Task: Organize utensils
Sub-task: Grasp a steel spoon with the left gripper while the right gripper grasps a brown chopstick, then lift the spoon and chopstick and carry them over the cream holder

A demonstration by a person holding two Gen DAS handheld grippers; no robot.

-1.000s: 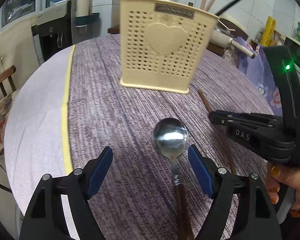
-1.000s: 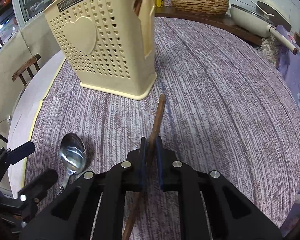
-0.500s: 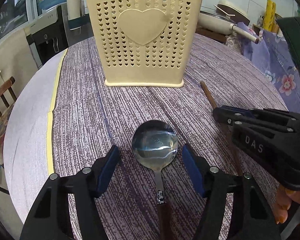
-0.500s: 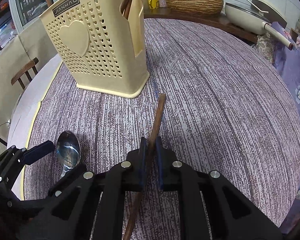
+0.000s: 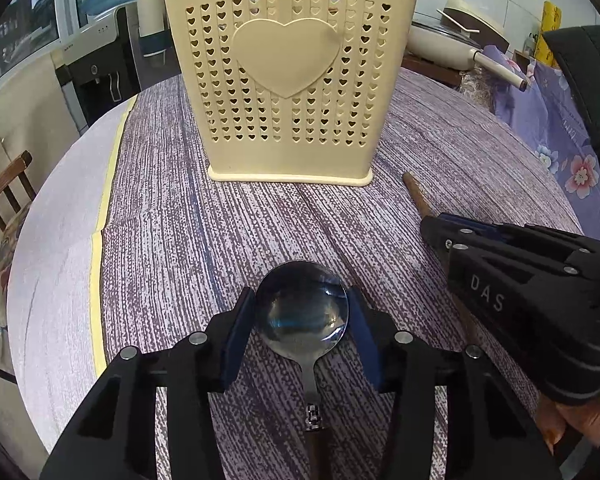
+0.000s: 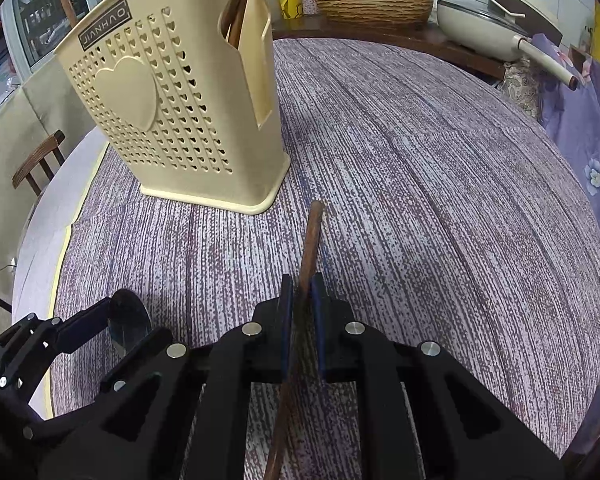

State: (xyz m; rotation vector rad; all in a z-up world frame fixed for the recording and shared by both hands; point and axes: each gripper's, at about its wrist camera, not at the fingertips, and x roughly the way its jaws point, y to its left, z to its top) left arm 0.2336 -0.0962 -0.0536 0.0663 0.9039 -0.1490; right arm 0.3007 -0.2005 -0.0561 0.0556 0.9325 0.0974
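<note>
On the tablecloth (image 5: 228, 240), left gripper (image 5: 301, 316) fingers just closed onto spoon (image 5: 302, 308) bowl; right gripper (image 6: 302, 316) clamps chopstick (image 6: 310, 240).

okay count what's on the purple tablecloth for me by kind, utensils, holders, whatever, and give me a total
Spoons: 1, the metal spoon between the left tongs.
Chopsticks: 1, the brown chopstick clamped in the right tongs.
Holders: 1, the cream utensil holder.
Total: 3

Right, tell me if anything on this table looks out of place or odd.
Two utensils lie loose on the tablecloth rather than in the cream utensil holder: a metal spoon whose bowl sits between the left tongs, and a wooden stick clamped in the right tongs. Nothing spilled or damaged.
</note>
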